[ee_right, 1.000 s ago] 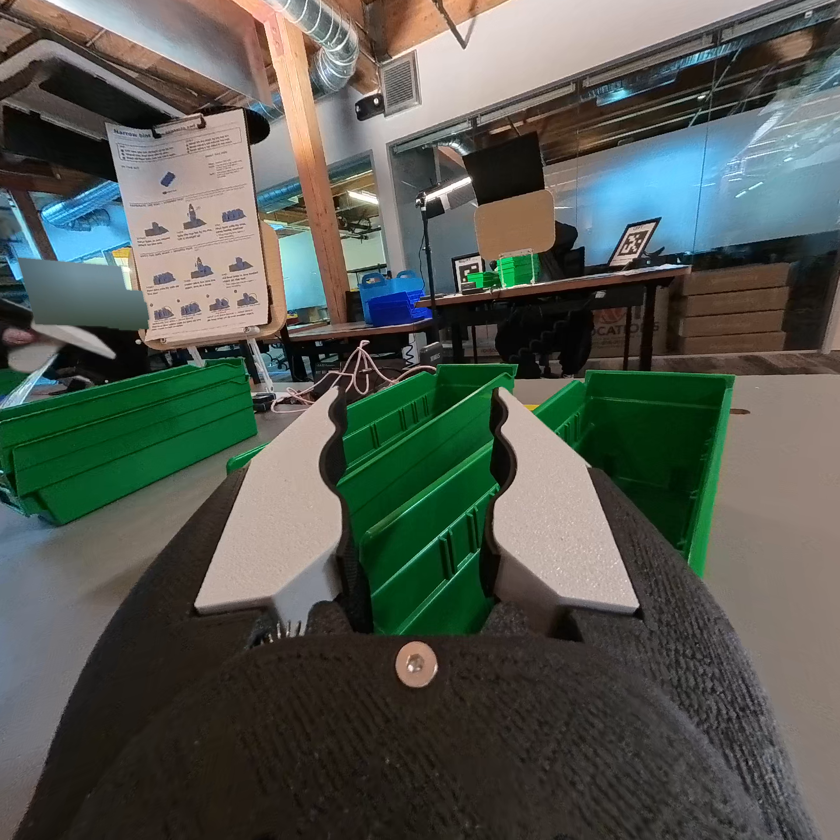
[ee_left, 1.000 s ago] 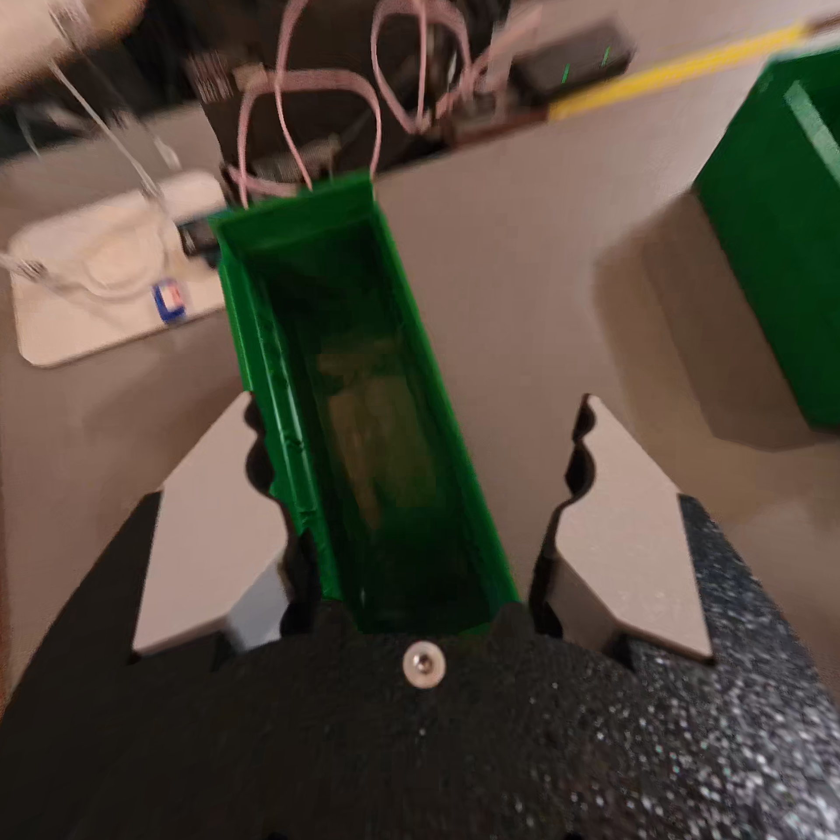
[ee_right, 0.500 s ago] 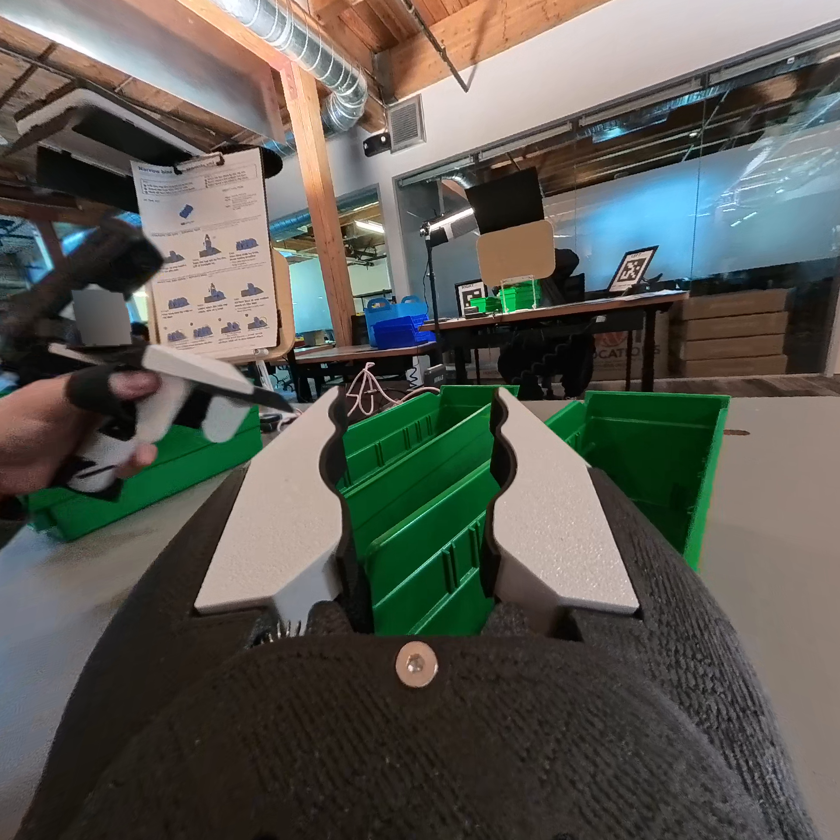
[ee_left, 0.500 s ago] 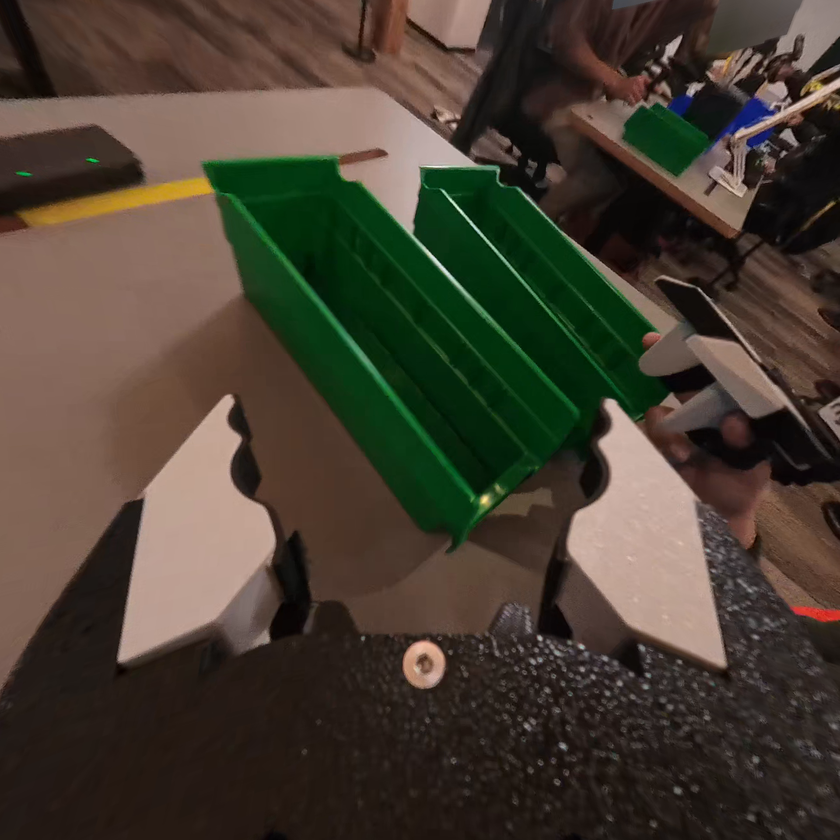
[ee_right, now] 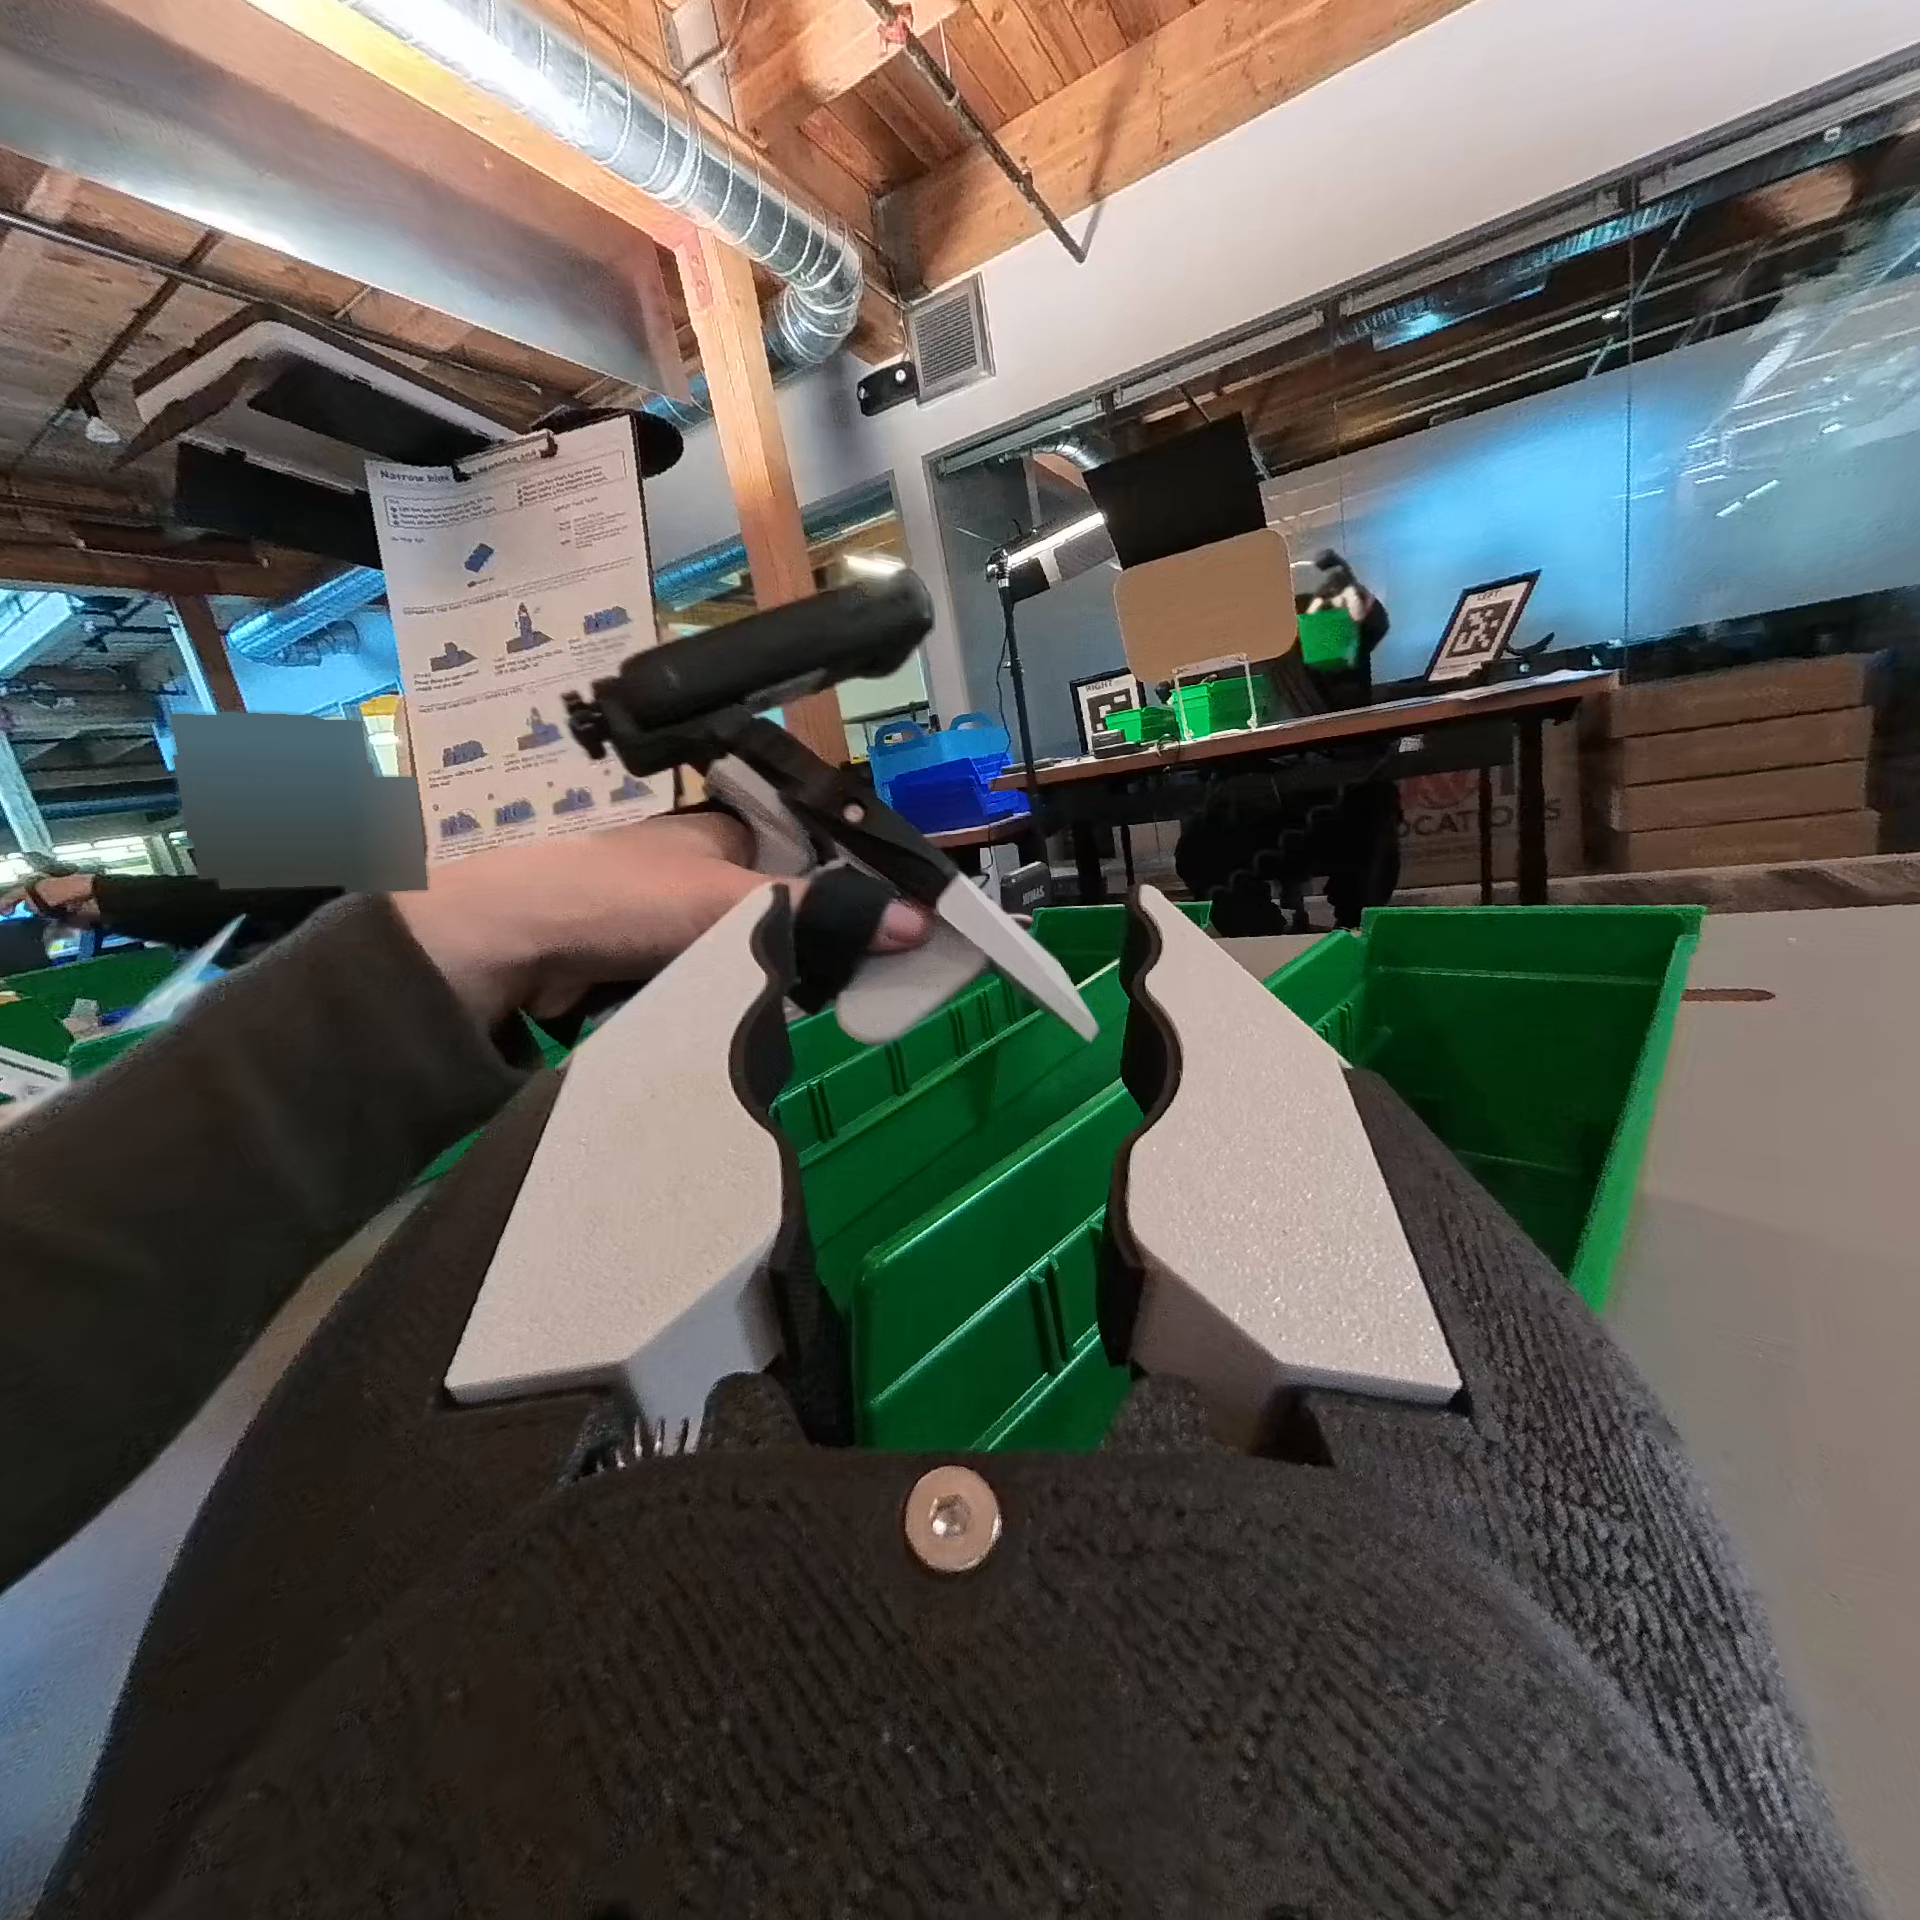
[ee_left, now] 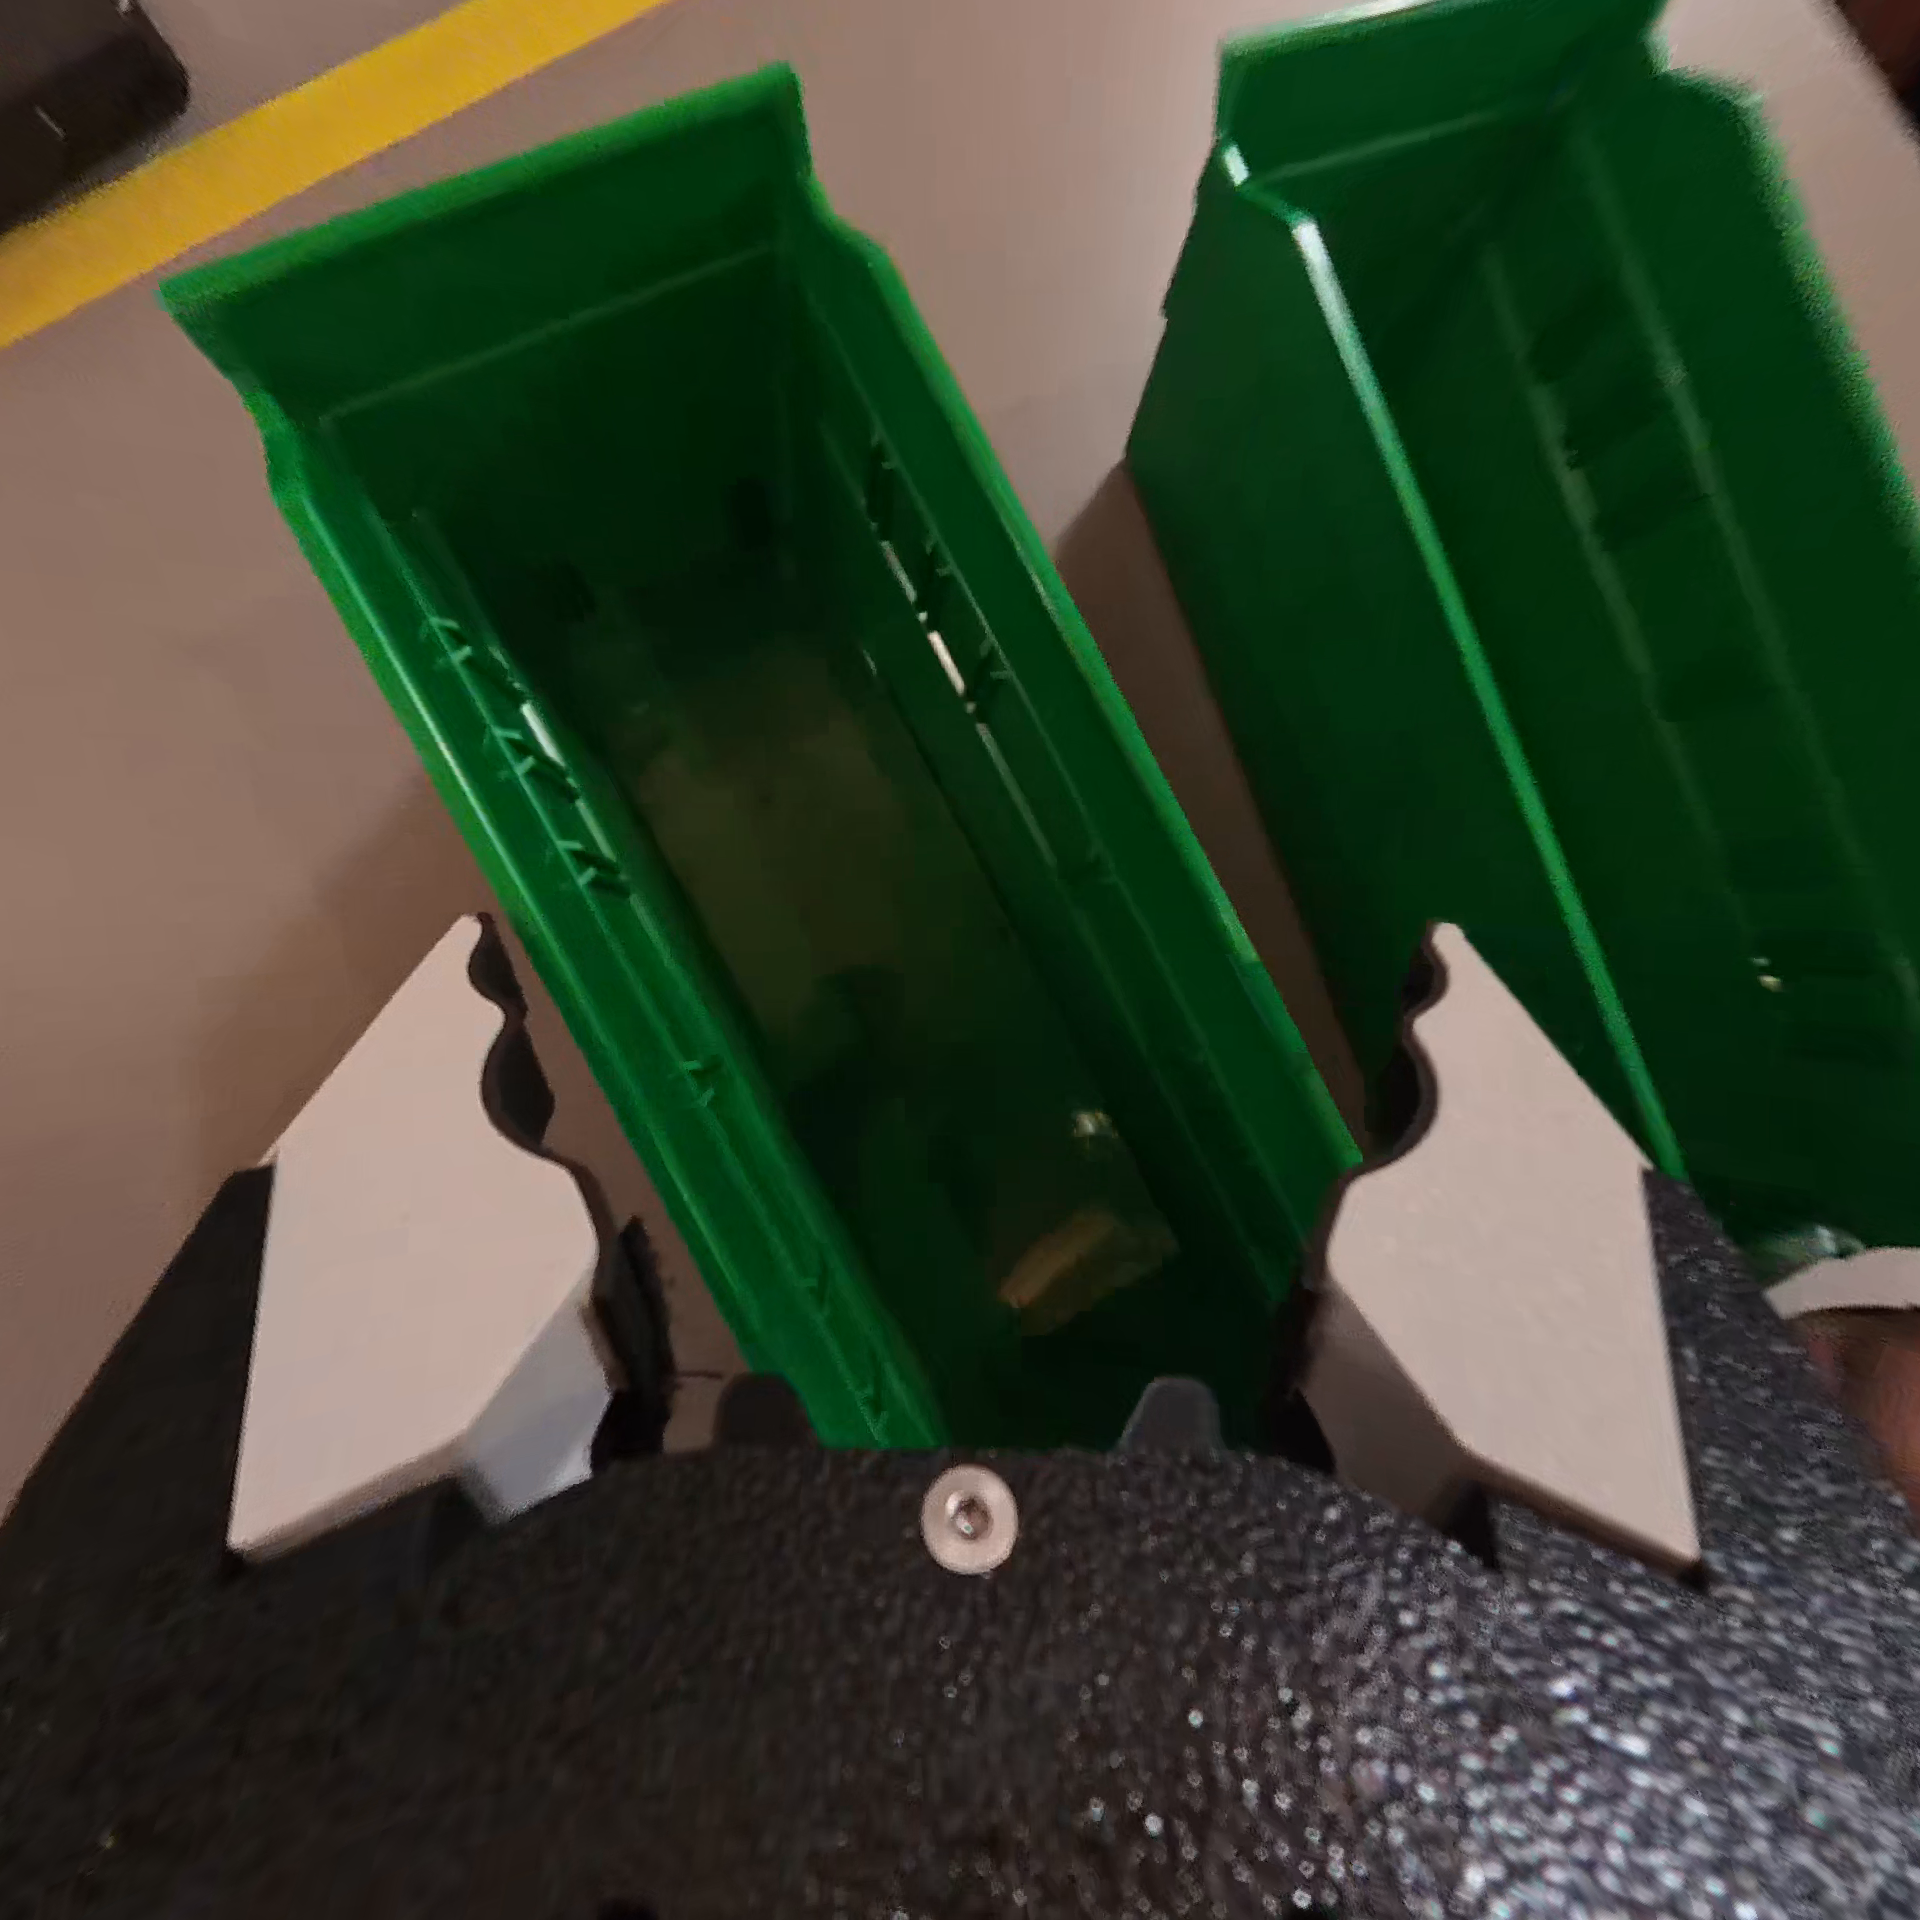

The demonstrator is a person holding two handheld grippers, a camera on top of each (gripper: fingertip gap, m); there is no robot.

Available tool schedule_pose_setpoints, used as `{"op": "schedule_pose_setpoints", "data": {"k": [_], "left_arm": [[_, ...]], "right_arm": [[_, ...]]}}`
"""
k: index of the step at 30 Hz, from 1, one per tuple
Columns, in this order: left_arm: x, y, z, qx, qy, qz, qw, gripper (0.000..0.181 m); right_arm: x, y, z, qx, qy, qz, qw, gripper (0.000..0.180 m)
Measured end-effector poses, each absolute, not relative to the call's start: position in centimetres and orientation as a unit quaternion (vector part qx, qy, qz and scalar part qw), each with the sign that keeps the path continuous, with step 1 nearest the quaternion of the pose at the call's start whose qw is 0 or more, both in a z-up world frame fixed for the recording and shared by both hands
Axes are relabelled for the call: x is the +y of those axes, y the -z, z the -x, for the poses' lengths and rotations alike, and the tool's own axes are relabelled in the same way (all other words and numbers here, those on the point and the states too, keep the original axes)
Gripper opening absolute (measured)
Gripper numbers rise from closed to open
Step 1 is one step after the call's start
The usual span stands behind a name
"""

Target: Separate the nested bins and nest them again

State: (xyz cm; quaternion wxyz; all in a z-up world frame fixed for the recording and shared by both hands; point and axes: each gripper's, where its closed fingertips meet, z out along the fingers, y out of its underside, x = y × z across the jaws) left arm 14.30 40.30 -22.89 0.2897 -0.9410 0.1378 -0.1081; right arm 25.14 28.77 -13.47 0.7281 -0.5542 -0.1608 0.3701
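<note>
Bins sit side by side on the table (ee_left: 156, 675). Left tongs (ee_left: 956, 1049) hang wide open around one bin (ee_left: 831, 831), ready to squeeze it. Right tongs (ee_right: 951, 987) pinch the other bin's (ee_right: 987, 1320) wall to hold it steady.

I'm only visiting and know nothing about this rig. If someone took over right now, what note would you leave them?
Left gripper: open, holding nothing, fingers straddling the near end of the left bin.
Right gripper: appears closed on a wall at the near end of the right bin.
Bins: both green, empty, lying side by side and apart on the table.
Done: these two bins are separated.
Left: grasp the left bin, lift one bin and nest it back into the other.
</note>
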Motion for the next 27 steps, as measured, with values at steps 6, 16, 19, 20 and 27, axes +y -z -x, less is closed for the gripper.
{"op": "schedule_pose_setpoints", "data": {"k": [6, 16, 19, 20, 27], "left_arm": [[40.3, 25.2, -13.4, 0.127, 0.054, 0.961, 0.241, 0.159], [37.9, 26.2, -13.5, 0.12, 0.103, 0.974, 0.16, 0.156], [37.4, 26.1, -12.7, 0.13, 0.11, 0.973, 0.153, 0.148], [37.2, 26.0, -12.2, 0.132, 0.11, 0.973, 0.152, 0.146], [35.8, 25.5, -6.9, 0.176, 0.123, 0.962, 0.171, 0.127]], "right_arm": [[28.7, 13.4, -25.2, -0.158, -0.377, 0.552, 0.727, 0.063], [28.8, 13.4, -25.3, -0.156, -0.378, 0.553, 0.726, 0.063], [28.8, 13.4, -25.3, -0.155, -0.38, 0.553, 0.725, 0.063], [28.8, 13.4, -25.3, -0.154, -0.381, 0.553, 0.725, 0.063], [28.8, 13.3, -25.6, -0.146, -0.389, 0.55, 0.725, 0.063]]}}
